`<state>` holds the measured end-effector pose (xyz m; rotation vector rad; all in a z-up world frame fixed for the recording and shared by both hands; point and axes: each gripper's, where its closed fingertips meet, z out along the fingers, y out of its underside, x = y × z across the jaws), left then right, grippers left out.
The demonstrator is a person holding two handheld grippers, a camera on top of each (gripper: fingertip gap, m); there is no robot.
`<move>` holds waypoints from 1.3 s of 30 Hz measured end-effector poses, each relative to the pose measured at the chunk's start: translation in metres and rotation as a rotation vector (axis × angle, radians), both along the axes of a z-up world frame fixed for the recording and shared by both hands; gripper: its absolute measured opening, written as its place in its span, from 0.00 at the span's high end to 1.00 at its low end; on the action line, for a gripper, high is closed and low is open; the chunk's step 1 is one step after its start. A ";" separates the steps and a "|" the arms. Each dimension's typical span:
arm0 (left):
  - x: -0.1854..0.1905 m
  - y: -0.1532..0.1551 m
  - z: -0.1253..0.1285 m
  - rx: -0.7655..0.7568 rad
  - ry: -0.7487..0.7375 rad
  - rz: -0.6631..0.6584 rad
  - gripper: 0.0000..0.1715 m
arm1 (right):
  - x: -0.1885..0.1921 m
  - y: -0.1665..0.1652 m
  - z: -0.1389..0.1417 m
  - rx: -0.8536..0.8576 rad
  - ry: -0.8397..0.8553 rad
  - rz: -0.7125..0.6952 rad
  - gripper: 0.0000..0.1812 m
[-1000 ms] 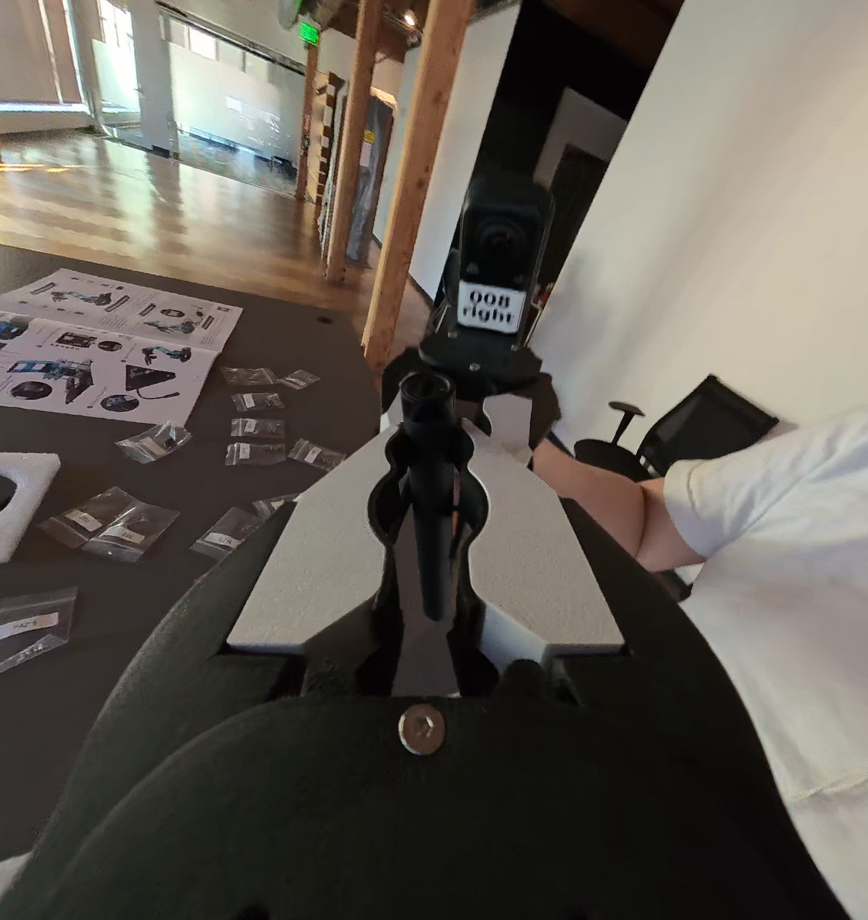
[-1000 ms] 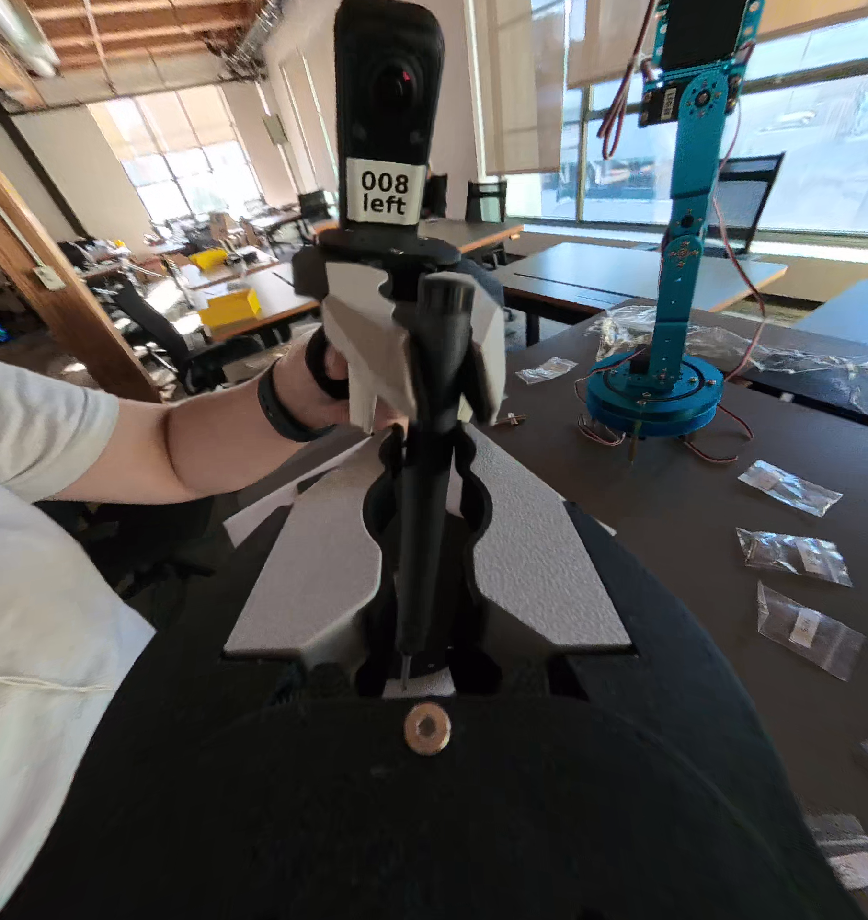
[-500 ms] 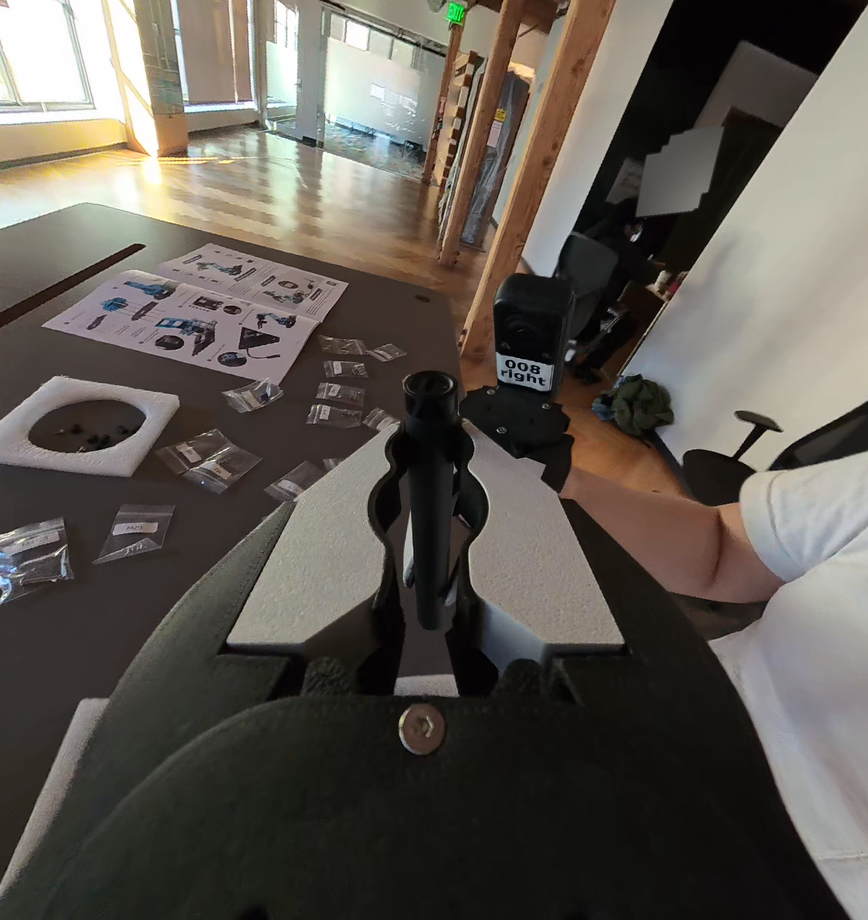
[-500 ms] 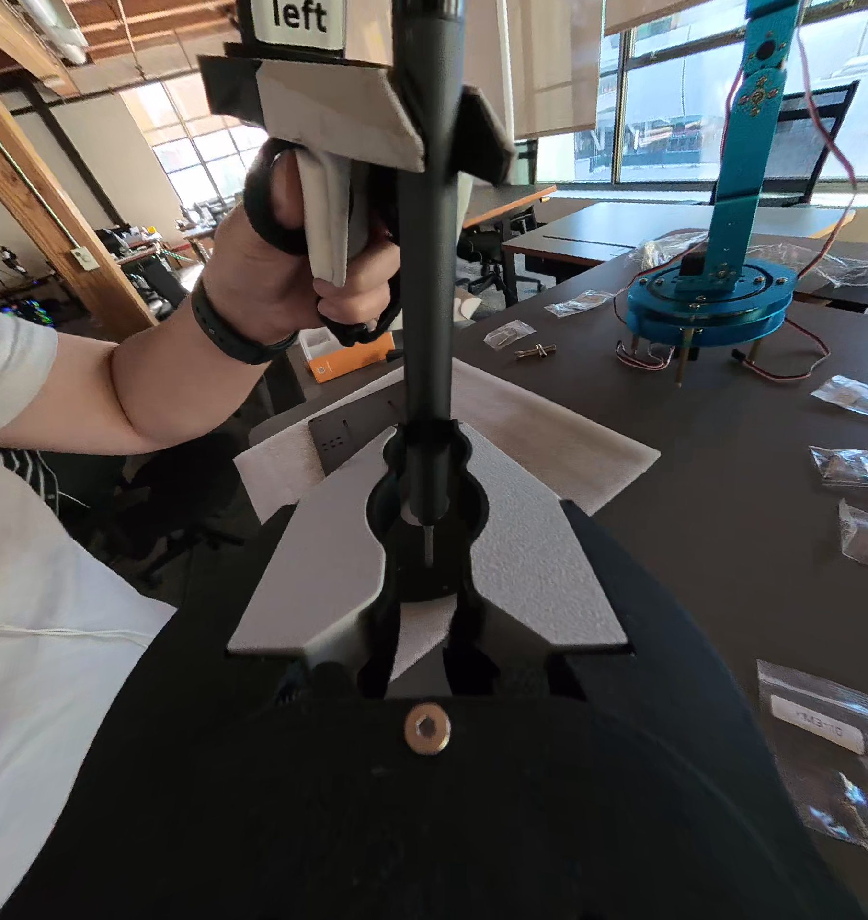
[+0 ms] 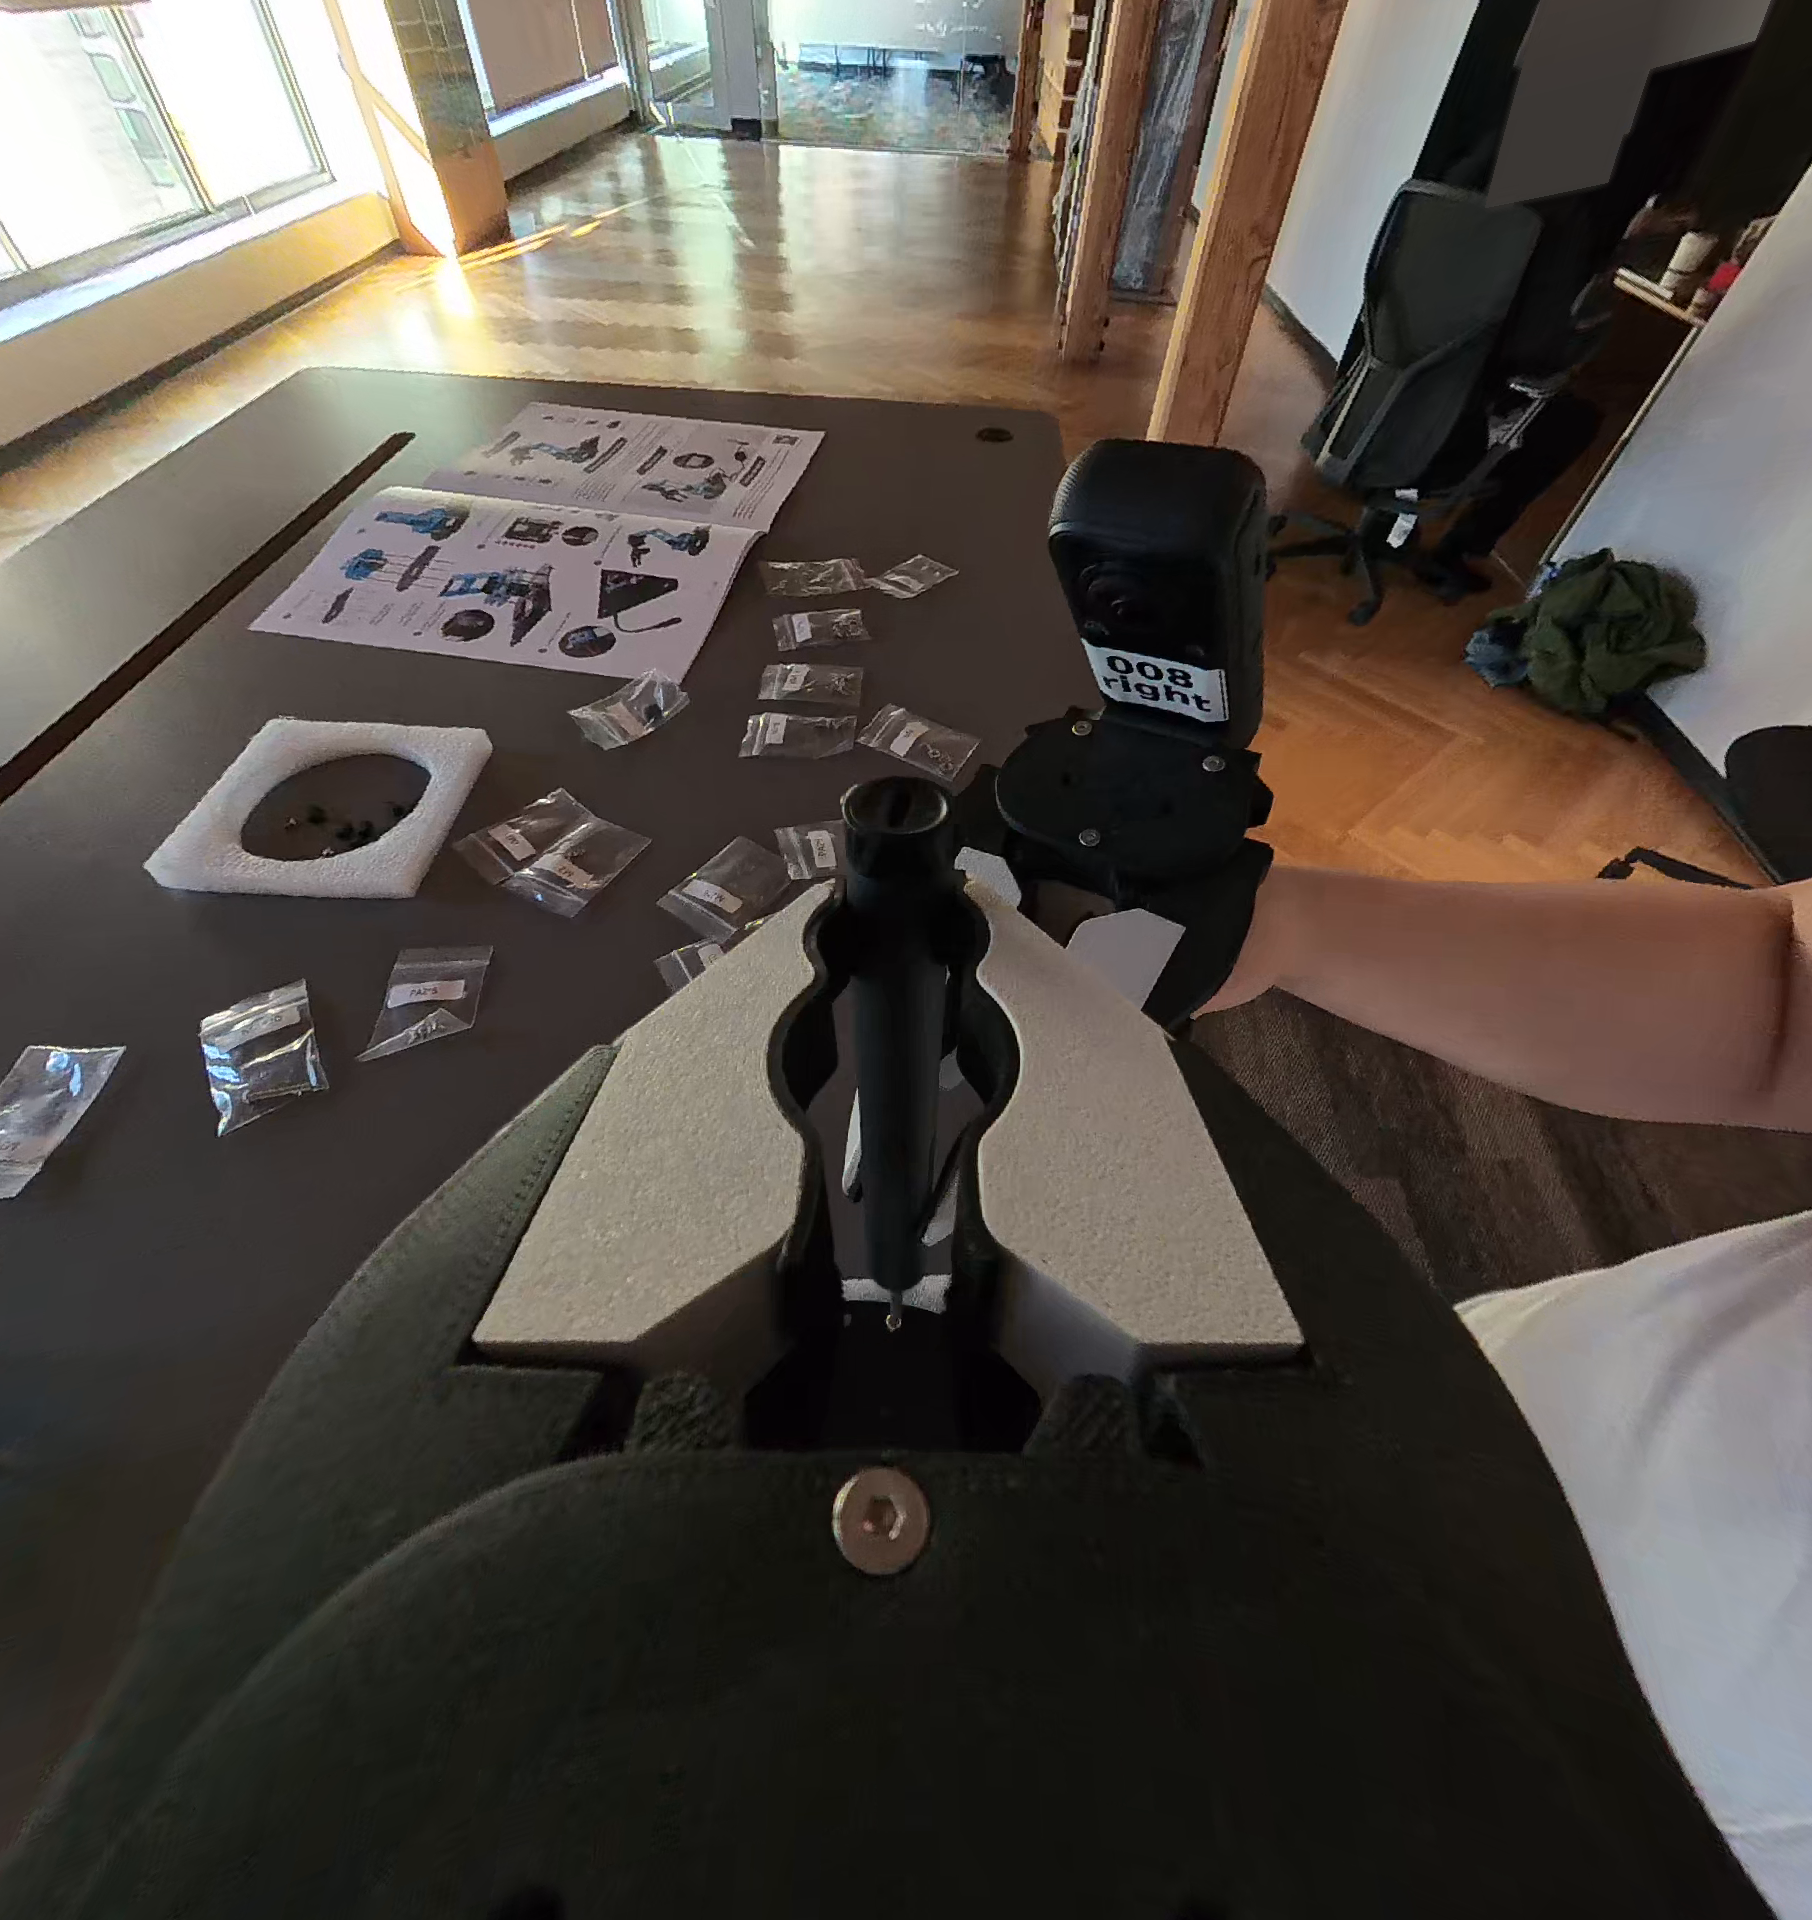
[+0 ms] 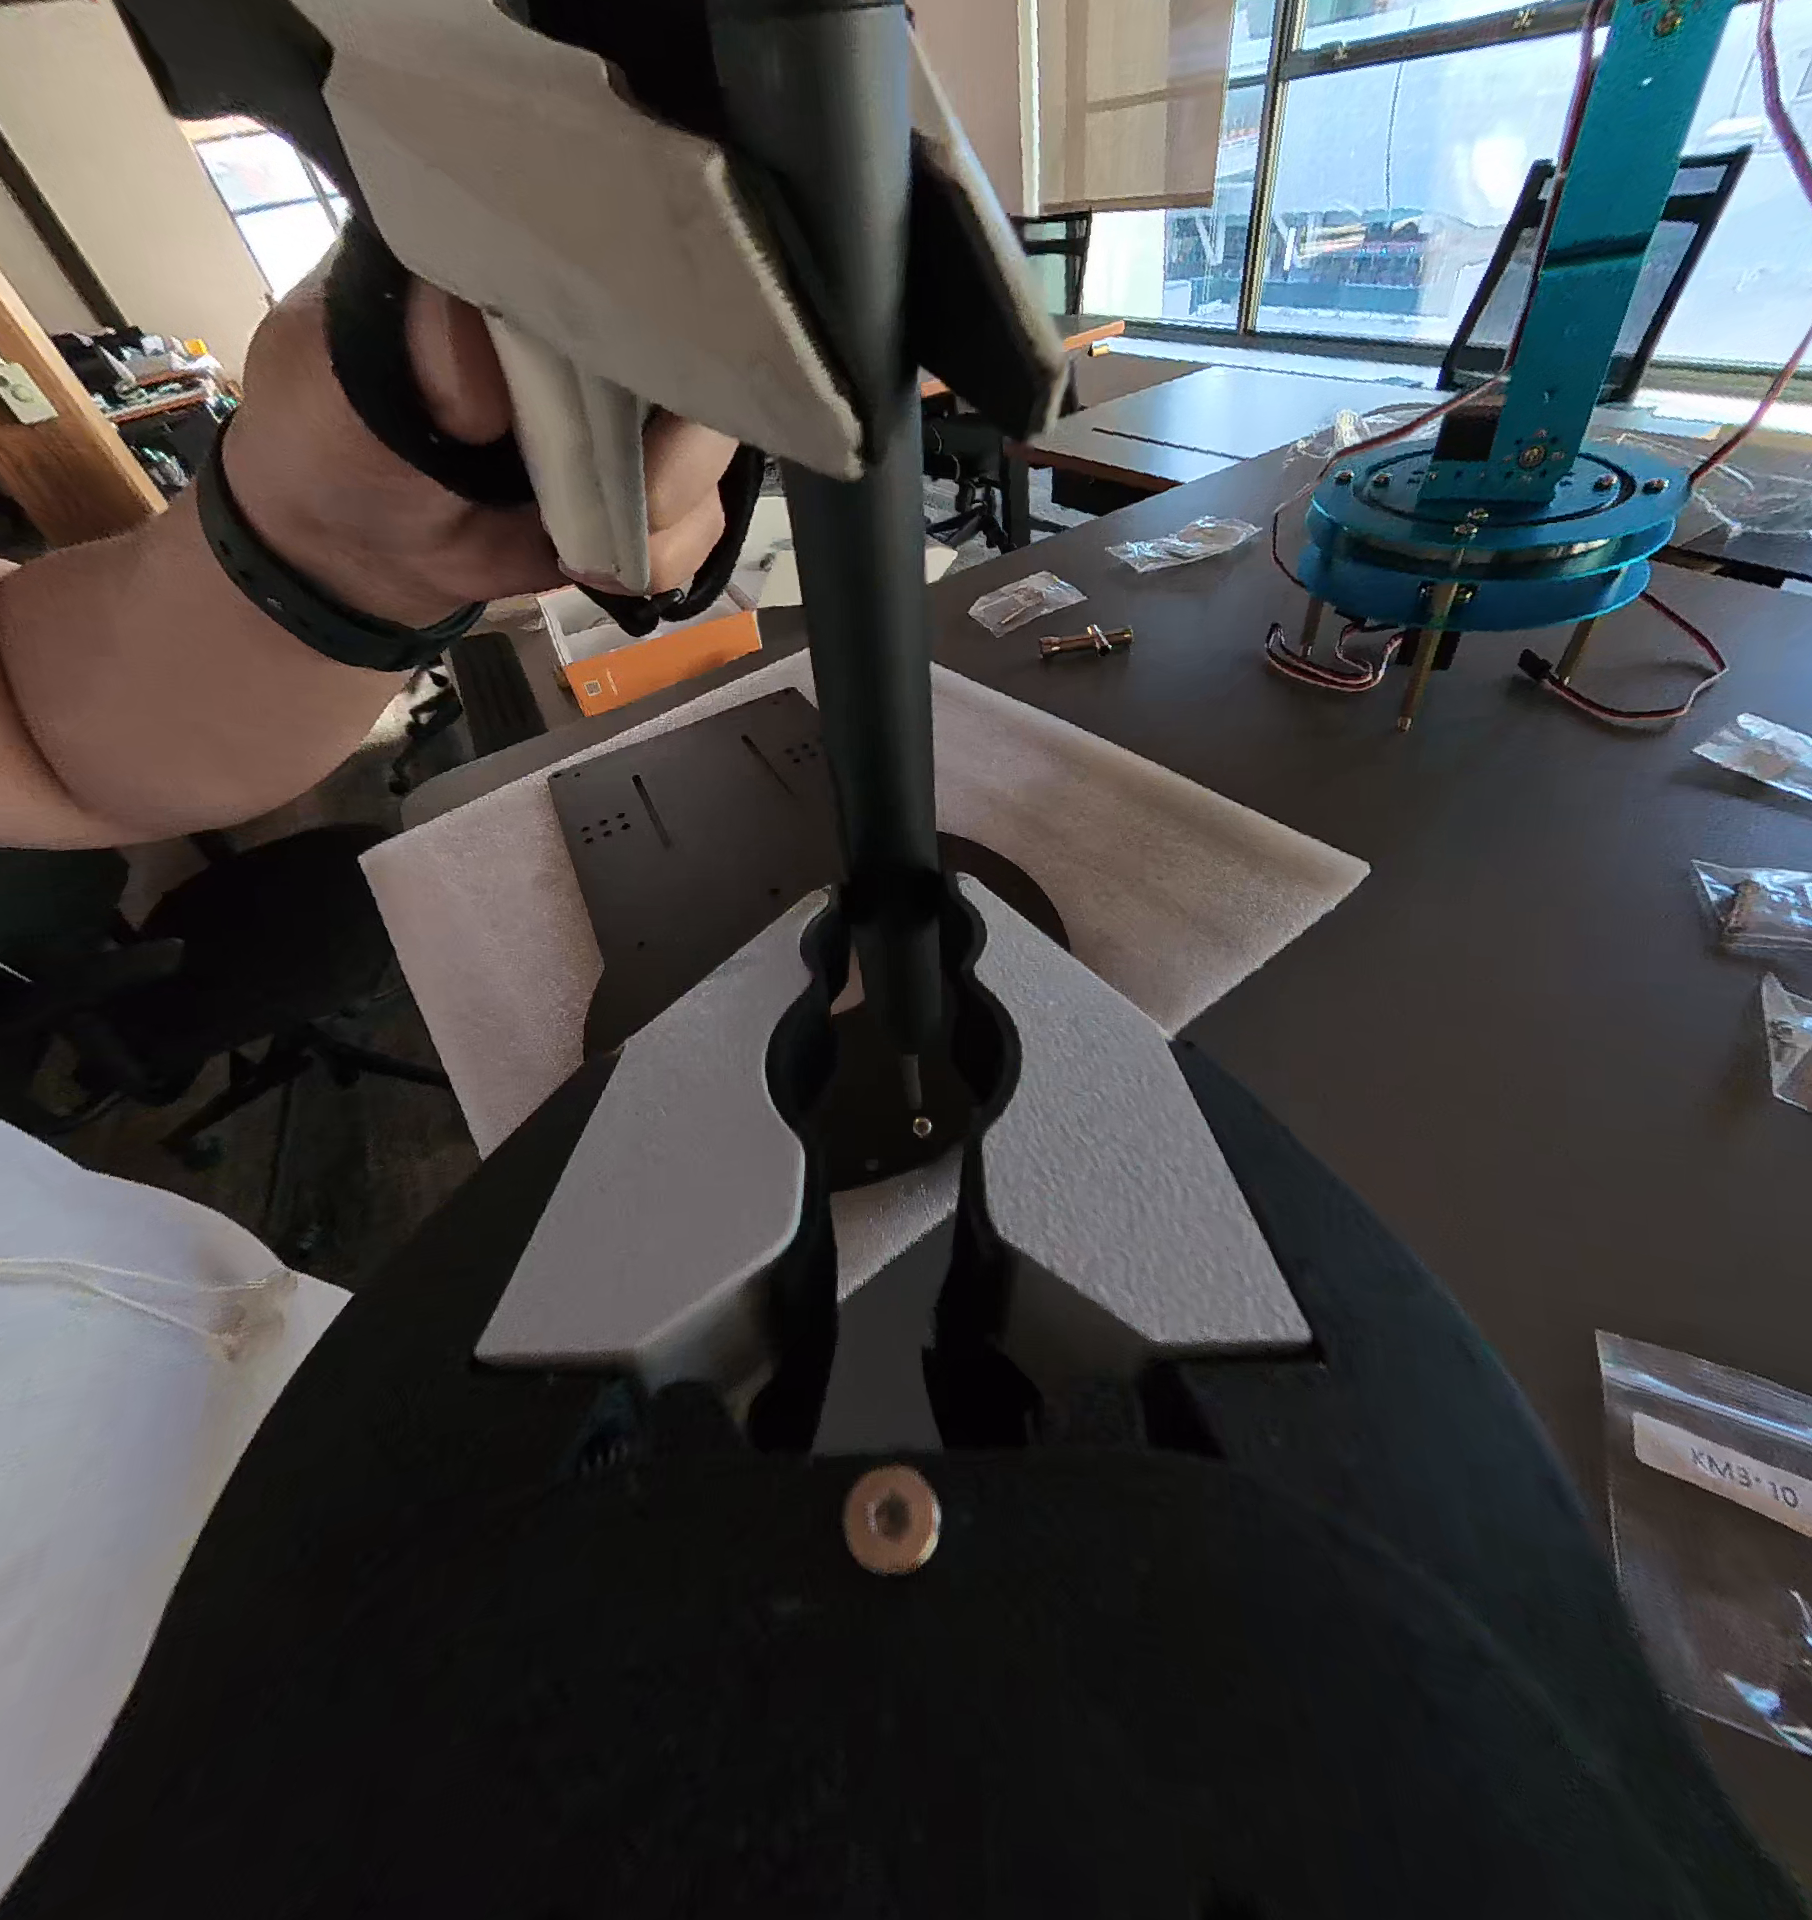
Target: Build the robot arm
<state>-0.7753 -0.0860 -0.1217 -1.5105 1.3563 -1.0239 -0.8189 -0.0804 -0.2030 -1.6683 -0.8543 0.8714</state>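
- Since the earlier frame, the left wrist view has tipped downward, so more of the dark desk (image 5: pixel 154 1195) shows, and the screwdriver tip has come down over the black plate in the foam.
- Left wrist view: the left hand-held gripper (image 5: pixel 897 997) pinches a black screwdriver (image 5: pixel 886 1091) between its grey fingers (image 5: pixel 673 1143), handle cap away from the camera, thin metal tip toward it.
- Just beyond it is the right hand-held gripper (image 5: pixel 1120 935), held in a person's hand, partly hidden by the left one's fingers.
- Farther out on the desk lie an open instruction booklet (image 5: pixel 528 561), many small clear bags (image 5: pixel 808 681) of parts, and a square white foam frame (image 5: pixel 330 805) with a few small dark bits inside its round hole.
- Right wrist view: the right hand-held gripper (image 6: pixel 897 997) has its jaws a little apart, with the screwdriver shaft (image 6: pixel 871 623) passing down between them; whether they touch it I cannot tell.
- Its tip stands just above a black round plate (image 6: pixel 881 1132) set in a white foam sheet (image 6: pixel 1110 862), close beside a small screw (image 6: pixel 921 1125).
- A flat black perforated plate (image 6: pixel 694 821) lies on the same foam.
- A blue robot base (image 6: pixel 1473 530) with red wires stands well apart on the right, with more clear bags near it.
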 end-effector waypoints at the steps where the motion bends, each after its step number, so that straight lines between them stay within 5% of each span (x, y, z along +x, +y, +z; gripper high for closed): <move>1: 0.000 0.001 0.000 -0.006 -0.007 0.001 0.91 | 0.000 0.000 0.000 0.002 0.004 -0.002 0.91; 39: -0.001 0.007 -0.007 -0.027 -0.033 0.014 0.91 | -0.001 0.004 -0.007 -0.025 0.016 0.017 0.91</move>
